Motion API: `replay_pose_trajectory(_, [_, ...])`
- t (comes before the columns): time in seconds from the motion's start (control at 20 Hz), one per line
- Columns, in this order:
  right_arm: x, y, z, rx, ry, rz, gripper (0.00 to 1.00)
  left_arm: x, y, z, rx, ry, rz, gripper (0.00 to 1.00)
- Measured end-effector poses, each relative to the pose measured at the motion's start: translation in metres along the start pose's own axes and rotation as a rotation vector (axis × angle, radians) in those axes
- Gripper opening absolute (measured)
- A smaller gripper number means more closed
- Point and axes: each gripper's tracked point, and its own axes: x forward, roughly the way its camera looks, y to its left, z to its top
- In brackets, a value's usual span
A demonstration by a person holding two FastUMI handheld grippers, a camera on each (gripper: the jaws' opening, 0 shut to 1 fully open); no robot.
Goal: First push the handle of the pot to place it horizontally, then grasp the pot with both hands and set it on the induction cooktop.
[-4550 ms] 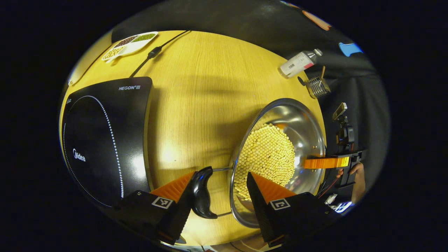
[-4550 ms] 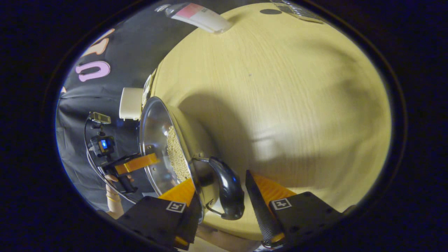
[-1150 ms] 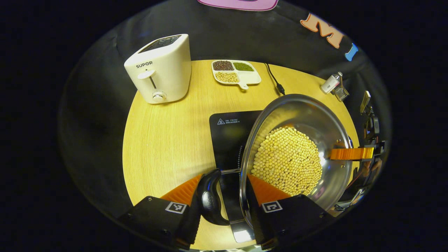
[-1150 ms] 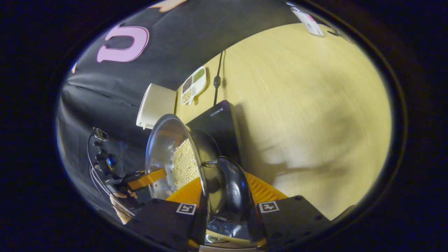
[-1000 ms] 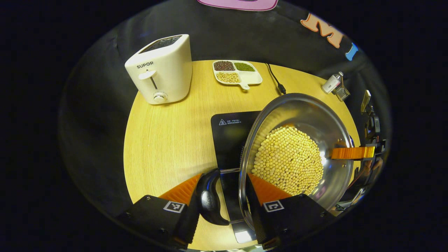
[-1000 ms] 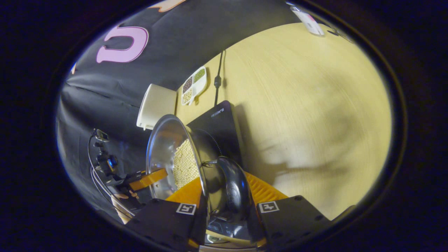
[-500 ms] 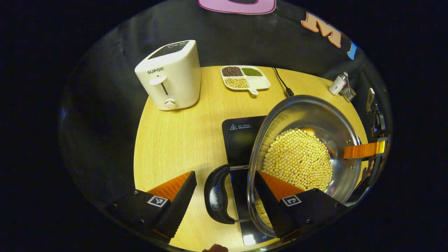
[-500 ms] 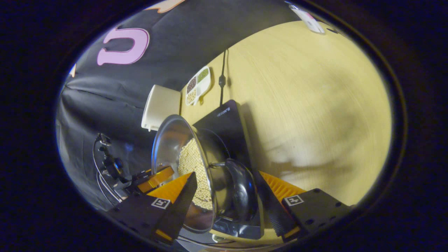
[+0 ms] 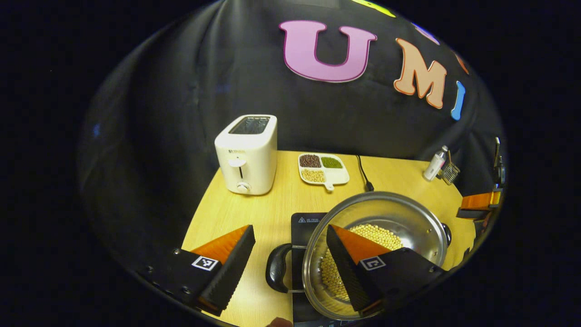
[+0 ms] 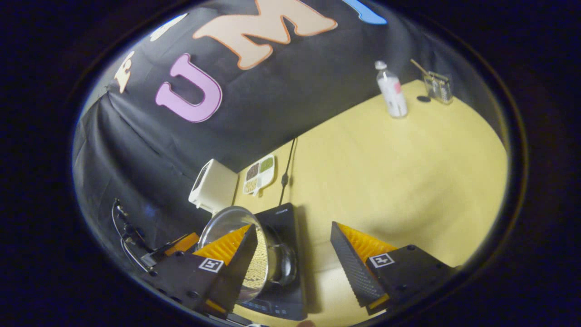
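pot (image 9: 411, 218): polished metal, mirror-glossy wall
pot handle (image 9: 275, 274): glossy black plastic
cooktop (image 9: 303, 227): smooth, glossy black top
table (image 9: 272, 209): light wood grain, matt
toaster (image 9: 246, 154): smooth cream plastic
wall (image 9: 181, 91): matt black cloth, creased

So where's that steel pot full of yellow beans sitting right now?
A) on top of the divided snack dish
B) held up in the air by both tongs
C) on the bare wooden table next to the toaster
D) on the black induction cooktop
D: in the left gripper view the pot rests on the black induction cooktop, and both the left tongs and right tongs stand open, clear of its handles.
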Motion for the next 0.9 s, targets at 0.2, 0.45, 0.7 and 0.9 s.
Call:
replay_pose_trajectory(0.2, [-0.042, -0.013, 0.033, -0.117, -0.118, -0.057, 1.00, -0.043, -0.016, 0.020, -0.029, -0.089, 0.057, 0.97])
replay_pose_trajectory(0.45, [-0.101, -0.019, 0.065, -0.240, -0.216, -0.031, 1.00, -0.110, -0.048, 0.035, -0.018, -0.194, 0.157, 0.97])
replay_pose_trajectory(0.7, [-0.178, -0.029, 0.099, -0.330, -0.323, 0.039, 0.99, -0.185, -0.098, 0.060, -0.028, -0.324, 0.299, 0.96])
replay_pose_trajectory(0.9, [-0.237, -0.050, 0.135, -0.445, -0.399, 0.048, 0.99, -0.232, -0.158, 0.087, -0.057, -0.441, 0.313, 0.94])
